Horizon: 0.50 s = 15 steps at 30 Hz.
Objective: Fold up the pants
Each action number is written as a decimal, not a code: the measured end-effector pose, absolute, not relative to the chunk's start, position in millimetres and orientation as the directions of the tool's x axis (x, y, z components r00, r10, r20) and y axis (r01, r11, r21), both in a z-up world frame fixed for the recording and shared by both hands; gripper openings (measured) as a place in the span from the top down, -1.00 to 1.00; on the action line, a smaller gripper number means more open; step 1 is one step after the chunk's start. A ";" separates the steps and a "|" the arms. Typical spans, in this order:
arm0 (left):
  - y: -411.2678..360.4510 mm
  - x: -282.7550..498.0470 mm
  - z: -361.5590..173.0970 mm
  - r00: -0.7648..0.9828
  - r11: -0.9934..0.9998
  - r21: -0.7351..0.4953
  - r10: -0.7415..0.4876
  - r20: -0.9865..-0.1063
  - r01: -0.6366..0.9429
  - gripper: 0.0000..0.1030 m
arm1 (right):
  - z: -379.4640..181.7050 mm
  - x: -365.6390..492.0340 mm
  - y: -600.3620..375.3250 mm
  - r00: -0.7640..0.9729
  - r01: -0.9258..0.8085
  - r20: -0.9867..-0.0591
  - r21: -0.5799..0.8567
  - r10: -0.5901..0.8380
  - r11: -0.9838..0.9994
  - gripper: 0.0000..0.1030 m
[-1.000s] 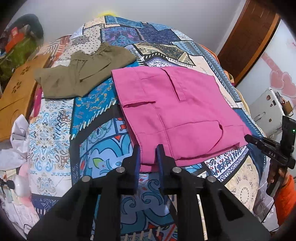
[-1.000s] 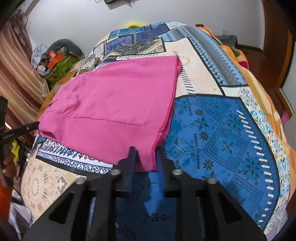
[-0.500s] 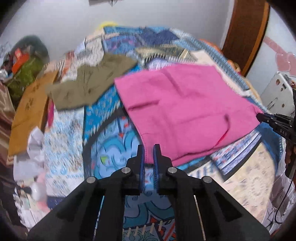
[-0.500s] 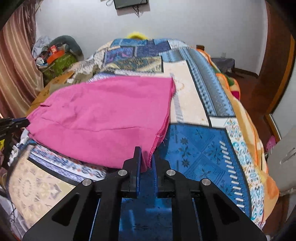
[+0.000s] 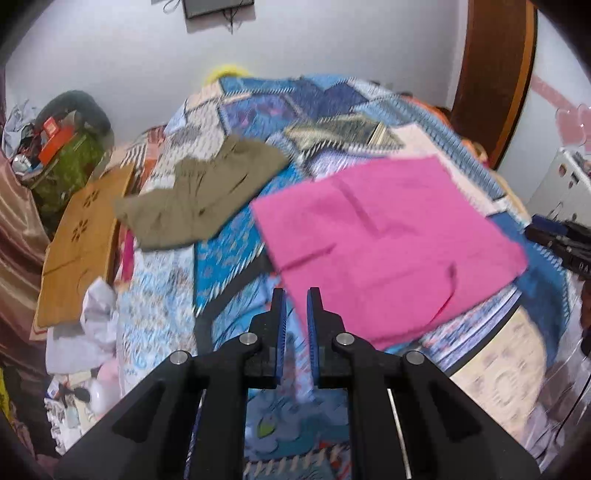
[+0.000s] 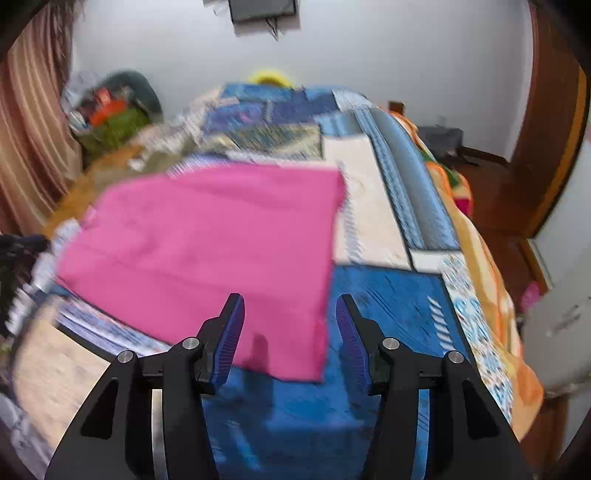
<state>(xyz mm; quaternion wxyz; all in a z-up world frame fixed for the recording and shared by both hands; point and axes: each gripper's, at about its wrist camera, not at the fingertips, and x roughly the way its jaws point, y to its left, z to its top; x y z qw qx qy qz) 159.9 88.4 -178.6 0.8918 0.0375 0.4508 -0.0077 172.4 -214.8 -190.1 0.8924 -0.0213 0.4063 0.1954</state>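
Folded pink pants (image 5: 388,251) lie flat as a rough rectangle on a patchwork bedspread (image 5: 221,266) of blue, cream and orange panels; both views are motion-blurred. Left wrist view: the left gripper (image 5: 295,295) hangs above the near left corner of the pants, its blue-padded fingers (image 5: 279,325) a narrow gap apart, with nothing between them. Whether the pads touch the fabric edge cannot be told. At the right border the other tool appears as a dark body carrying white characters, too blurred and cut off to read. An olive garment (image 5: 199,199) lies crumpled on the bedspread to the left of the pants and apart from them. Beside the bed stands a wooden panel (image 5: 81,243) with flower-shaped cut-outs. A dark screen (image 5: 218,7) is mounted on the far wall. Right wrist view: the right gripper (image 6: 291,299) is spread wide above the near right corner of the pants (image 6: 207,251), holding nothing; the hem falls between its fingers (image 6: 231,332). No brand or label is legible on any fabric.
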 end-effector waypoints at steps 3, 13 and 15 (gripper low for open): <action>73.5 173.1 -173.0 0.595 0.997 0.018 -0.031 -0.803 0.076 0.66 | -177.2 174.5 -201.7 0.574 -0.403 -0.705 0.200 0.417 0.893 0.07; 30.4 194.8 -228.5 0.510 0.993 -0.004 -0.065 -0.858 0.120 0.25 | -212.0 176.6 -132.4 0.416 -0.523 -0.762 0.246 0.496 0.816 0.07; 26.1 189.3 -232.6 0.542 0.990 0.040 -0.039 -0.839 0.133 0.24 | -223.8 176.2 -129.9 0.420 -0.534 -0.766 0.226 0.487 0.815 0.07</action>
